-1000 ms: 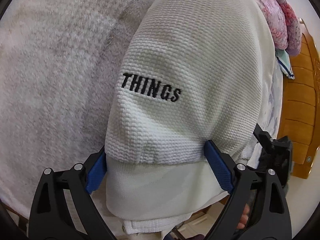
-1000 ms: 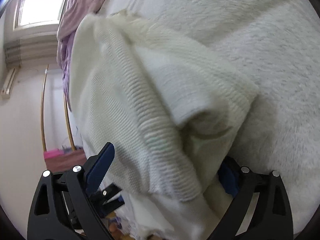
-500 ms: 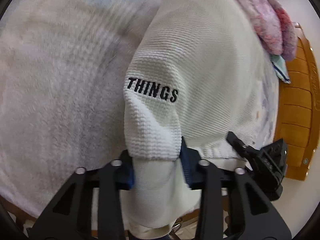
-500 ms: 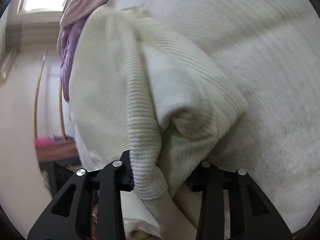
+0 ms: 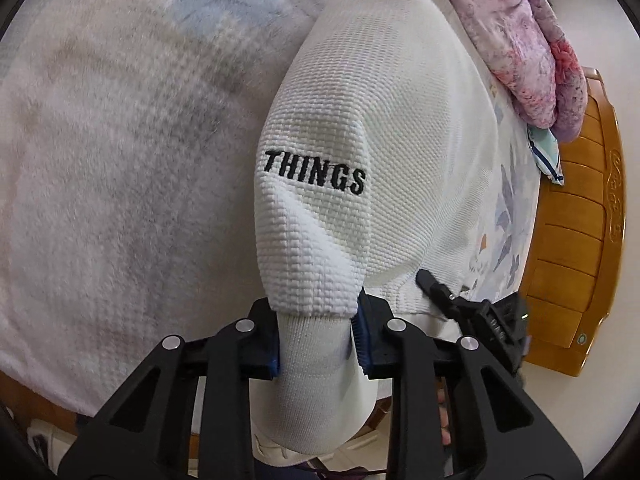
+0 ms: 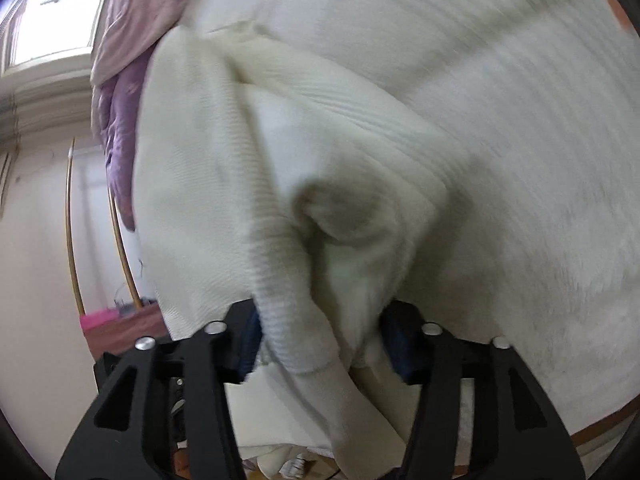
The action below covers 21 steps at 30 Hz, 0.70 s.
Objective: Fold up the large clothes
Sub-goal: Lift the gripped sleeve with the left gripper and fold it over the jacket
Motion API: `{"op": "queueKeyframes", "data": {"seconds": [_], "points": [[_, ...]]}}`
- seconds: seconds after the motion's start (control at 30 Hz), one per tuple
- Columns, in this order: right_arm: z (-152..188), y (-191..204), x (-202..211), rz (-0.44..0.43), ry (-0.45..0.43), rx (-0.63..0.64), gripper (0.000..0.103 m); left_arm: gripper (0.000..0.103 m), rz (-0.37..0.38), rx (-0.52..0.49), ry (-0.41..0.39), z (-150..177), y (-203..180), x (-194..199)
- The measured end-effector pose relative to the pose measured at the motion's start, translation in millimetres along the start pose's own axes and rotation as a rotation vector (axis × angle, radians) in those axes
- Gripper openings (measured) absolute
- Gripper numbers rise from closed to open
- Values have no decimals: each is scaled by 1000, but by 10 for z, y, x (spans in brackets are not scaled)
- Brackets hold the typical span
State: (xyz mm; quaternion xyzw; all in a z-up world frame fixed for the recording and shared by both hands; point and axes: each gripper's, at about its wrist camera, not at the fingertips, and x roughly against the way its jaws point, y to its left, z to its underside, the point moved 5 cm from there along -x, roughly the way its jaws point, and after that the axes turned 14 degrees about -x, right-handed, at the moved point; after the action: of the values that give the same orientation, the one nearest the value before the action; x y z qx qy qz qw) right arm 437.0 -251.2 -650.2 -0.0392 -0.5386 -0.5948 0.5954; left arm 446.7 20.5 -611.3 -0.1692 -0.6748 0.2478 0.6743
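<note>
A white waffle-knit sweater (image 5: 380, 92) with black "THINGS" lettering (image 5: 316, 171) lies on a fluffy white blanket (image 5: 120, 160). My left gripper (image 5: 318, 340) is shut on a bunched fold of the sweater's near edge, beside the lettering. The right gripper shows at the right of the left wrist view (image 5: 480, 312). In the right wrist view the sweater (image 6: 240, 184) looks cream and blurred. My right gripper (image 6: 320, 344) is shut on its near edge, next to a sleeve opening (image 6: 348, 216).
A pink and purple quilt (image 5: 532, 48) is heaped at the far side; it also shows in the right wrist view (image 6: 120, 80). A wooden bed board (image 5: 576, 248) stands at the right. A window (image 6: 48, 8) and pale wall are at the left.
Both grippers were open around the sweater's edge a second ago. Both have closed on the cloth, bunching it, and the sweater edge is lifted slightly.
</note>
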Motion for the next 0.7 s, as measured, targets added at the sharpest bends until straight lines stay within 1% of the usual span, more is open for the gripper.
{"op": "queueKeyframes", "data": {"seconds": [0.07, 0.1, 0.17, 0.27, 0.33, 0.37, 0.4, 0.43, 0.47, 0.5, 0.57, 0.6, 0.67, 0.7], "points": [[11, -112, -84, -71, 11, -37, 57, 26, -7, -7, 5, 1, 23, -31], [-9, -191, -132, -137, 33, -64, 58, 26, -12, -17, 5, -16, 2, -43], [-61, -315, -187, -213, 66, -106, 58, 26, -18, -31, 11, -31, -30, -74], [-113, -384, -159, -252, 93, -118, 58, 28, -42, -36, 20, -62, -31, -157], [-132, -421, -140, -261, 97, -121, 57, 31, -92, -61, 24, -84, -41, -214], [-115, -393, -147, -262, 104, -107, 51, 32, -126, -86, 22, -76, -46, -241], [-94, -316, -191, -248, 101, -93, 44, 32, -146, -98, 23, -74, -60, -269], [-51, -240, -188, -203, 88, -55, 41, 32, -161, -105, 24, -75, -68, -292], [-9, -149, -175, -144, 65, -6, 35, 32, -168, -109, 21, -79, -80, -293], [21, -65, -144, -83, 36, 53, 31, 29, -168, -114, 12, -78, -103, -275], [99, 114, 7, 4, -15, 169, 28, 27, -195, -173, -15, -60, -236, -205], [136, 186, 55, 32, -35, 216, 27, 26, -206, -197, -24, -33, -274, -156], [210, 343, 212, 75, -83, 304, 26, 25, -209, -238, -49, -11, -451, -50], [229, 401, 295, 79, -101, 327, 26, 25, -212, -259, -56, -3, -530, -6]]}}
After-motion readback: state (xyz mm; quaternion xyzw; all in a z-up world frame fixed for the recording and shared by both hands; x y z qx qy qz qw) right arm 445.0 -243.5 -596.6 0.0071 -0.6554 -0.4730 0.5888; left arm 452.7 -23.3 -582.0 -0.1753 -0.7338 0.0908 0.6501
